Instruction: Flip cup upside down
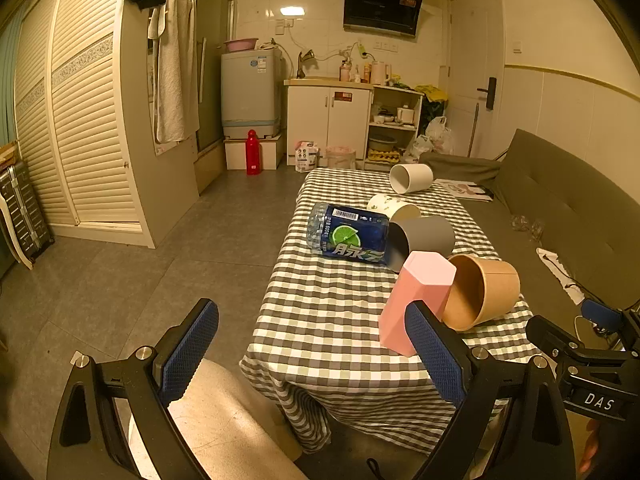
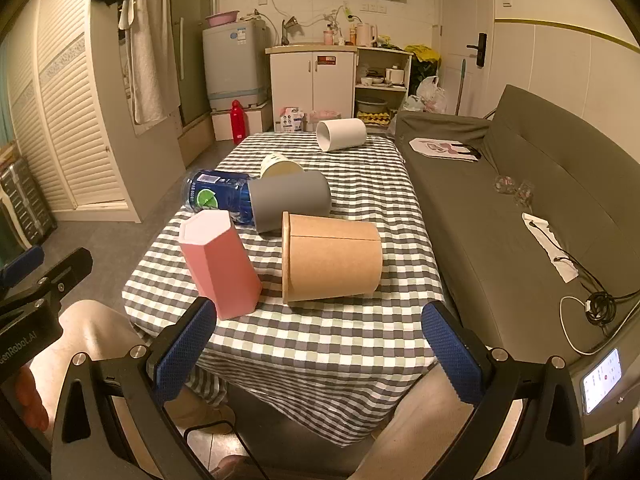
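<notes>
Cups crowd the near end of the checked counter [image 2: 320, 332], both claws spread wide and empty.

The pink hexagonal cup [image 2: 220, 264] stands mouth-down near the counter's front-left corner; the brown paper cup [image 2: 332, 258] lies on its side just beside it. Behind them, a grey cup [image 2: 292, 200] and blue bottle [image 2: 216, 196] block the middle. The left claw [image 1: 312, 356] hangs off the counter's left edge, the right claw [image 2: 316, 348] over its front edge; the sofa [image 2: 520, 200] borders the right.

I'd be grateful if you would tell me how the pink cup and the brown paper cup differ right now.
The pink cup stands with its closed end up and leans slightly; the brown paper cup lies on its side. The pink cup is six-sided and slimmer; the brown paper cup is round and wider. Both sit at the near end of the checked tablecloth, untouched by either tool.
</notes>
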`<action>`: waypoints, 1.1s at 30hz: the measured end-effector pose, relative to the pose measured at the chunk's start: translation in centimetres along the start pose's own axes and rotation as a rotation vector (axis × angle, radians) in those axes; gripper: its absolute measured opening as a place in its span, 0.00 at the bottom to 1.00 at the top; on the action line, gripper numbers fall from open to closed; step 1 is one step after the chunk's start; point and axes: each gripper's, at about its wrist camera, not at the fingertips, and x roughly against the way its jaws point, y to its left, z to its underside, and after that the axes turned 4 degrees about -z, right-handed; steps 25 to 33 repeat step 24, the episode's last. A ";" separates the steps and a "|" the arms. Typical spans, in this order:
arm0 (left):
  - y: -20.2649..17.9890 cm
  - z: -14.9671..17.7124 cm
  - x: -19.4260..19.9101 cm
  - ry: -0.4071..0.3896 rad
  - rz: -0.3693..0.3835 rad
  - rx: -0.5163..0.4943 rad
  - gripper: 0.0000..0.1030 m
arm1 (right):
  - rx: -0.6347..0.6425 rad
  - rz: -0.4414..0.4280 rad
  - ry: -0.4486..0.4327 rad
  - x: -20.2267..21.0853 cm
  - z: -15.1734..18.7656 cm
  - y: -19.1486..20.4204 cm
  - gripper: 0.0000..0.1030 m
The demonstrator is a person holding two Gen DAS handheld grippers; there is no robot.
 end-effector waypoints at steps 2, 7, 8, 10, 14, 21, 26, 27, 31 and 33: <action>0.0 0.0 0.0 0.000 0.000 0.000 0.94 | -0.001 0.001 0.001 0.0 0.0 0.0 1.00; 0.0 0.0 0.0 0.000 0.000 0.000 0.94 | 0.000 0.002 0.003 0.0 0.0 0.0 1.00; 0.0 0.0 0.0 0.001 0.000 0.000 0.94 | 0.000 0.001 0.004 0.0 0.0 0.0 1.00; 0.0 0.0 0.0 0.000 0.000 0.000 0.94 | -0.001 0.001 0.003 0.0 0.0 0.0 1.00; 0.0 0.0 0.0 0.000 0.000 -0.001 0.94 | -0.001 0.001 0.004 -0.1 0.0 0.0 1.00; 0.0 0.0 0.1 -0.002 0.000 0.002 0.94 | -0.002 0.001 0.004 -0.1 0.0 0.0 1.00; 0.1 0.0 0.0 0.001 -0.001 0.004 0.94 | -0.004 0.001 0.006 -0.2 0.1 0.0 1.00; 0.1 0.0 0.0 0.001 -0.001 0.004 0.94 | -0.004 0.001 0.006 -0.2 0.1 0.0 1.00; 0.1 0.0 0.0 0.001 -0.001 0.004 0.94 | -0.004 0.001 0.006 -0.2 0.1 0.0 1.00; 0.1 0.0 0.0 0.001 -0.001 0.004 0.94 | -0.004 0.001 0.006 -0.2 0.1 0.0 1.00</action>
